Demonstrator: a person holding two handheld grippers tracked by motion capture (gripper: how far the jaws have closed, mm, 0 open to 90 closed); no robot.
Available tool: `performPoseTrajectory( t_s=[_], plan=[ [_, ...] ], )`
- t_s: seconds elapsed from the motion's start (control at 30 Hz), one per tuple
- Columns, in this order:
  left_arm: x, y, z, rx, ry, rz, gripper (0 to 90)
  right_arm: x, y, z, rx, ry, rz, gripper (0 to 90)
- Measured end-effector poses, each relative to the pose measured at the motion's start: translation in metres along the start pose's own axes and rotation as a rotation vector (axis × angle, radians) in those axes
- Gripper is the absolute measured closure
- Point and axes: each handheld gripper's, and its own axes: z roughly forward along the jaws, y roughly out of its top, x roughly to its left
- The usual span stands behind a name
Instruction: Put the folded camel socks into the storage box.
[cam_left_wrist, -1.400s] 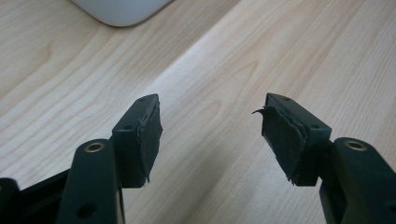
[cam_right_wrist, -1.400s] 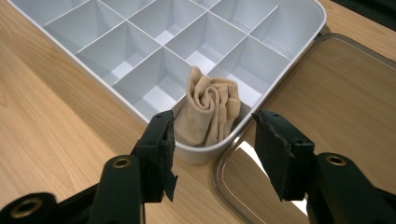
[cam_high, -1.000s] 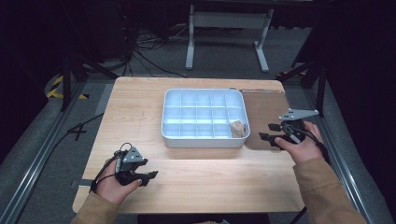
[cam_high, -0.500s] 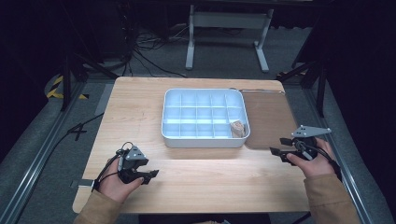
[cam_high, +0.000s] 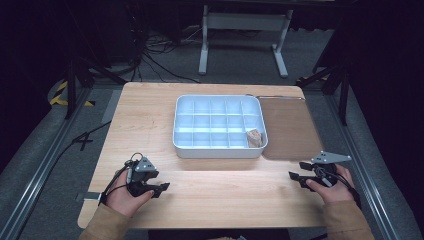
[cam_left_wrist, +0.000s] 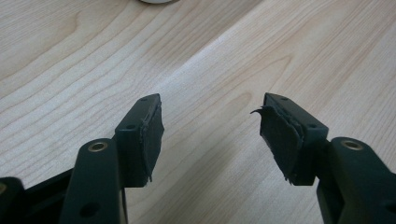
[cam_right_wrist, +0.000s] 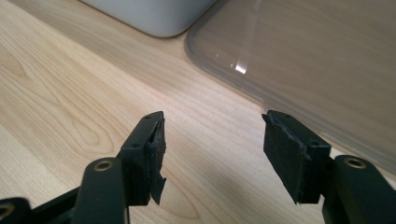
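Right hand-held gripper (cam_high: 295, 178) lower, nearer; small tan piece (cam_high: 254, 138) in white tray (cam_high: 218, 150).

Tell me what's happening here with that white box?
A person sits at a wooden table with a hand-held gripper in each hand. The right hand-held gripper and the left hand-held gripper are both open and hold nothing. The white divided tray has one small brown thing in a corner compartment. A clear lid lies beside it.

left hand-held gripper (cam_high: 161, 188) open, right hand-held gripper (cam_high: 296, 170) just opening
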Motion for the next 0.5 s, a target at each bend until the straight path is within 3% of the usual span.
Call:
performPoseTrajectory(
  t_s=[0.1, 0.27, 0.5],
  plan=[
    [-0.001, 0.000, 0.001, -0.002, -0.006, -0.010, 39.7, 0.001, -0.006, 0.005, 0.001, 0.009, -0.005, 39.9],
    [-0.002, -0.001, 0.004, 0.010, -0.008, 0.002, 39.6, 0.000, -0.020, 0.011, -0.047, 0.016, 0.040, 39.8],
    [-0.001, -0.002, 0.005, 0.013, -0.012, 0.005, 39.5, 0.000, -0.029, 0.015, -0.057, 0.018, 0.048, 39.6]
  ],
)
